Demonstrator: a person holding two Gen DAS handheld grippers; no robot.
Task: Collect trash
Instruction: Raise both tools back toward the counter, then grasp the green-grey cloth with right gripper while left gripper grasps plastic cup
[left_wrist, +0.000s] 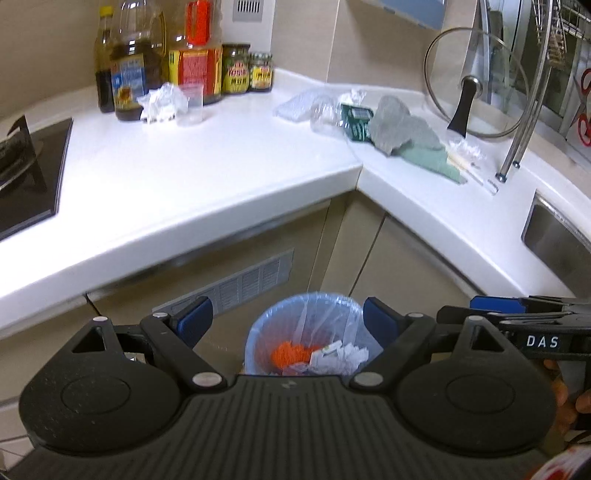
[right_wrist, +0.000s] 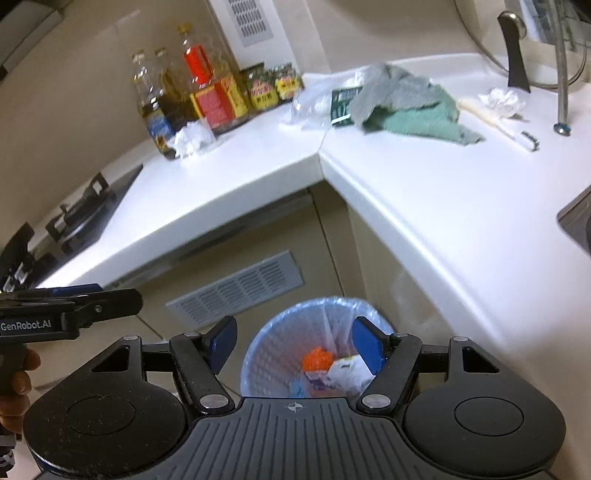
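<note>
A bin with a blue liner (left_wrist: 266, 325) (right_wrist: 273, 325) stands on the floor by the corner cabinet; it holds an orange clump and white paper. My left gripper (left_wrist: 288, 319) hangs open above it with nothing between its blue pads. My right gripper (right_wrist: 295, 341) is open and bare too, beside the left one (right_wrist: 122, 299). On the white counter lie crumpled paper (left_wrist: 162, 101) (right_wrist: 192, 138), a clear cup (left_wrist: 192, 105), clear plastic (left_wrist: 317, 109) (right_wrist: 310, 105), a green packet (left_wrist: 356, 120) (right_wrist: 343, 101) and a second paper wad (right_wrist: 500, 99).
Oil bottles (left_wrist: 129, 66) and jars (left_wrist: 236, 70) line the back wall. A black hob (left_wrist: 33, 177) is at the left, a sink (left_wrist: 561, 236) at the right. Grey-green cloths (left_wrist: 406, 136), a brush (right_wrist: 495, 123), a glass lid (left_wrist: 476, 81) and a tap (left_wrist: 517, 147) sit near the sink.
</note>
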